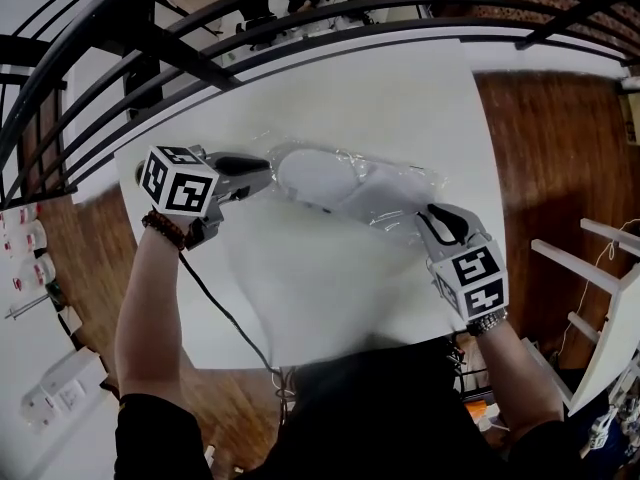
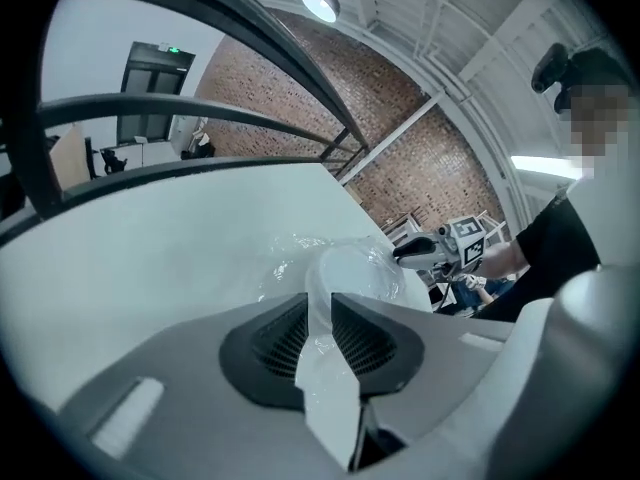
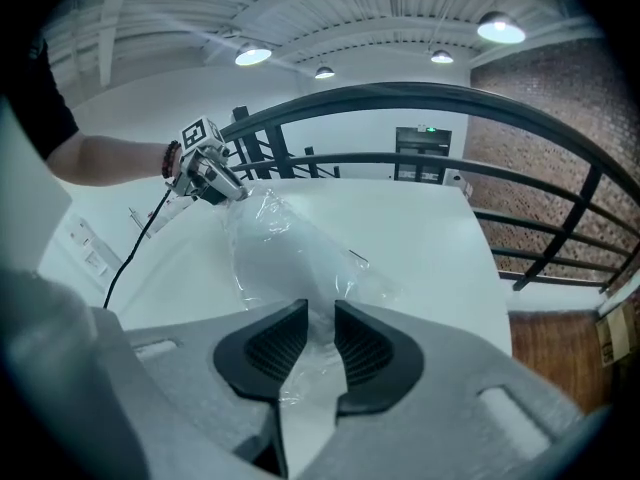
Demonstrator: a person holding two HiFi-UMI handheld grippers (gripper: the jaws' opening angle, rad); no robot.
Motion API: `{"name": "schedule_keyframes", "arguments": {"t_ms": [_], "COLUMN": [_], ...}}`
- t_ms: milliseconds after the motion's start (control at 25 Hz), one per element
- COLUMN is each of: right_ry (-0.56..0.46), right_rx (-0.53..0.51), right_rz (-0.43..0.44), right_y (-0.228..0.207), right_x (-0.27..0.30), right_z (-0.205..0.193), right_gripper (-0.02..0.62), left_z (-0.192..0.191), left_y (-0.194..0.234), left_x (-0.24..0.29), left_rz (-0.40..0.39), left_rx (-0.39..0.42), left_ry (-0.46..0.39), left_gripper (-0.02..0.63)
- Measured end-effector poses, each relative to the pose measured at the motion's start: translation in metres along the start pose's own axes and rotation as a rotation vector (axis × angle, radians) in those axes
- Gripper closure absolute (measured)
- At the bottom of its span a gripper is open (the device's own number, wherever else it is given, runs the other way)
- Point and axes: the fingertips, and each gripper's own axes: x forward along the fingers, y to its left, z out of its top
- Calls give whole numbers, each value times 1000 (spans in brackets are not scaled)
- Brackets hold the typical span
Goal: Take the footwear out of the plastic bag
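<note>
1. A person stands at the near edge of a white table [image 1: 400, 88] with a two-jaw claw in each hand.
2. A clear plastic bag [image 1: 405, 183] lies across the middle of the table, running from near the left edge toward the right edge.
3. The footwear [image 1: 315, 178], pale and rounded, is inside the bag, toward its left end, with crinkled film wrapped all round it.
4. The left gripper [image 1: 265, 173] is at the bag's left end, close to the table's left edge, pointing in toward the middle.
5. In the left gripper view its ribbed dark pads [image 2: 275, 338] stand only a narrow way apart, and a strip of the bag's film fills that gap, touching both, so the claw is clamped on the bag.
6. The right gripper [image 1: 428, 215] is at the bag's other end, toward the near right corner, angled back at the left one.
7. In the right gripper view its pads [image 3: 365, 353] are likewise close together with bunched film pinched between them, and the bag stretches away from them toward the other claw.
8. A black cable [image 1: 225, 313] trails from the left gripper across the table to the near edge.
9. A black railing [image 1: 200, 28] curves past the far edge, and the wood floor [image 1: 540, 158] shows beyond the right edge.
</note>
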Motion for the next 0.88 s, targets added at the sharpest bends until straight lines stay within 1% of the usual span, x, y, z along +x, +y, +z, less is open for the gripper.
{"name": "schedule_keyframes", "arguments": {"t_ms": [160, 320, 440, 560, 640, 760, 880], "right_ry": [-17, -47, -81, -103, -93, -49, -33], "right_rx": [-8, -2, 20, 83, 150, 259, 300], "right_rz": [10, 18, 20, 6, 9, 65, 115], "right_y": [-1, -4, -6, -18, -29, -32, -27], "right_x": [0, -2, -6, -13, -13, -7, -3], "right_z": [5, 11, 16, 16, 9, -5, -8], "right_gripper": [525, 513, 502, 500, 500, 488, 489], "left_z": [-9, -12, -21, -26, -26, -26, -24], "left_y": [-3, -10, -6, -1, 0, -4, -9], "left_x": [4, 12, 14, 14, 17, 23, 29], "left_rz": [-50, -118, -110, -88, -91, -112, -126], "left_rx": [-30, -62, -78, -84, -91, -104, -107], "left_ry": [35, 64, 94, 112, 111, 105, 105], "left_gripper": [506, 466, 451, 436, 433, 434, 432]}}
